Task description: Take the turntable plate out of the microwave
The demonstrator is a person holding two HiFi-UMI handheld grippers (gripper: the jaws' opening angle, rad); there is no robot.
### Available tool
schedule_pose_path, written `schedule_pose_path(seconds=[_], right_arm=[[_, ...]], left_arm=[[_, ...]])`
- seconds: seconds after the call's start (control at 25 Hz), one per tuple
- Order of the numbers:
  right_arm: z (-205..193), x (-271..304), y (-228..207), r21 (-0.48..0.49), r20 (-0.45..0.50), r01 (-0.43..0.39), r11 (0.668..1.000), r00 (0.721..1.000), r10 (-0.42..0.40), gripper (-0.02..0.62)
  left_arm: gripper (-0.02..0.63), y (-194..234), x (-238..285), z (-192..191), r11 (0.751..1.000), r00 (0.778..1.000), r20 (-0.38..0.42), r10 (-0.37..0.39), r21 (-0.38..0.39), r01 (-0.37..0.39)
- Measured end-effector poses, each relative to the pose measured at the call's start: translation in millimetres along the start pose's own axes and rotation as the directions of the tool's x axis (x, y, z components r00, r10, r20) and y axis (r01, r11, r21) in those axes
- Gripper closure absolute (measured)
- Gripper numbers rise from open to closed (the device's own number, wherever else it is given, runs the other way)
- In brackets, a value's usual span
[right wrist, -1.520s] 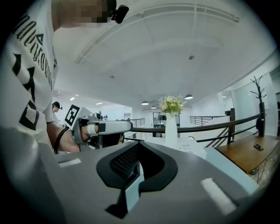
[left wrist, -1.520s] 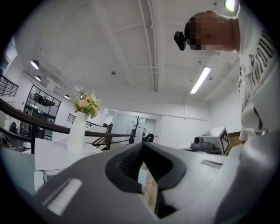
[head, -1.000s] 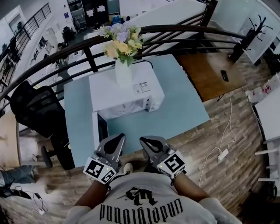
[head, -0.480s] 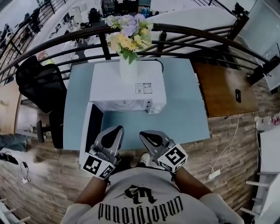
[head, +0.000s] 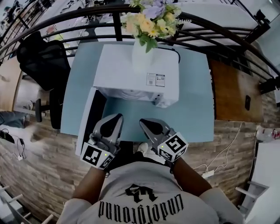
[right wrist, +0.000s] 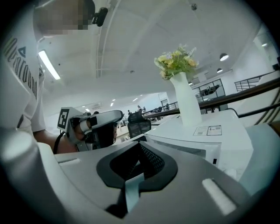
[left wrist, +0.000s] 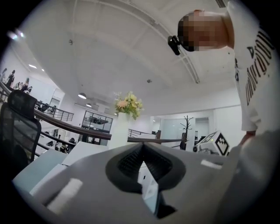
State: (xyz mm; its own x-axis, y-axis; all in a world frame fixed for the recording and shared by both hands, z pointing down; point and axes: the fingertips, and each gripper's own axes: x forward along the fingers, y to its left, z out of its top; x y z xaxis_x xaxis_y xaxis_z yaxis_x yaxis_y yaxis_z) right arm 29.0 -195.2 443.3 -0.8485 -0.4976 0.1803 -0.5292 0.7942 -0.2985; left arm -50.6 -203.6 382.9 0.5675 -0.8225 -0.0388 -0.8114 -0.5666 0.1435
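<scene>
A white microwave (head: 135, 74) stands on the light blue table (head: 192, 109), its door (head: 89, 116) swung open to the left. The turntable plate is hidden inside and shows in no view. My left gripper (head: 114, 119) and right gripper (head: 146, 123) hover side by side at the table's near edge, just in front of the microwave, both shut and empty. In the left gripper view the jaws (left wrist: 142, 151) are closed, pointing level past the microwave. From the right gripper view, the closed jaws (right wrist: 140, 151) face the microwave's front (right wrist: 205, 135), with the left gripper (right wrist: 98, 127) beside them.
A white vase of flowers (head: 142, 52) stands on top of the microwave. A black office chair (head: 41, 61) sits left of the table and a dark railing (head: 87, 13) runs behind it. A brown table (head: 232, 92) with a phone (head: 247, 102) is at the right; a cable and power strip (head: 205, 173) lie on the floor.
The person has stepped closer: the table and microwave now sit larger and nearer below. Both grippers have moved forward and down towards the microwave's front, still shut.
</scene>
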Motion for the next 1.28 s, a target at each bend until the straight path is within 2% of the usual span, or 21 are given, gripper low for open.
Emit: schedule_pose_path(seconds=[0.24, 0.48, 0.64, 0.8, 0.84, 0.96, 1.04, 1.2, 1.28], right_arm=[[-36, 36, -31, 0.096, -0.061, 0.033, 0.995, 0.998, -0.028, 0.592], [-77, 71, -58, 0.174, -0.114, 0.065, 0.983, 0.992, -0.045, 0.586], [-108, 91, -79, 0.264, -0.149, 0.1, 0.959, 0.987, -0.062, 0.557], [-124, 107, -96, 0.347, -0.128, 0.131, 0.929, 0.988, -0.091, 0.555], [-129, 110, -100, 0.377, -0.123, 0.136, 0.916, 0.988, -0.097, 0.535], [-144, 120, -114, 0.47, -0.118, 0.158, 0.869, 0.986, -0.115, 0.52], [-156, 125, -125, 0.553, -0.111, 0.174, 0.815, 0.985, -0.135, 0.509], [-181, 131, -150, 0.75, -0.092, 0.203, 0.63, 0.974, -0.205, 0.494], [-188, 136, -155, 0.797, -0.08, 0.196, 0.571, 0.972, -0.221, 0.486]], left_arm=[[0.557, 32, 9, -32, 1.0, 1.0, -0.02, 0.013, -0.015, -0.014], [0.557, 63, 22, -57, 1.0, 1.0, -0.027, 0.0, 0.01, 0.0], [0.557, 78, 32, -70, 1.0, 0.999, -0.037, 0.001, -0.012, -0.001], [0.557, 92, 39, -83, 1.0, 0.999, -0.043, 0.004, -0.01, -0.005], [0.557, 93, 41, -87, 1.0, 0.999, -0.049, 0.001, -0.013, -0.001], [0.557, 94, 46, -97, 0.999, 0.997, -0.074, -0.02, -0.031, 0.018], [0.557, 95, 49, -103, 0.999, 0.996, -0.087, -0.03, -0.039, 0.027], [0.557, 100, 55, -113, 0.998, 0.994, -0.101, -0.027, -0.065, 0.02], [0.557, 100, 57, -117, 0.997, 0.993, -0.109, -0.039, -0.072, 0.031]])
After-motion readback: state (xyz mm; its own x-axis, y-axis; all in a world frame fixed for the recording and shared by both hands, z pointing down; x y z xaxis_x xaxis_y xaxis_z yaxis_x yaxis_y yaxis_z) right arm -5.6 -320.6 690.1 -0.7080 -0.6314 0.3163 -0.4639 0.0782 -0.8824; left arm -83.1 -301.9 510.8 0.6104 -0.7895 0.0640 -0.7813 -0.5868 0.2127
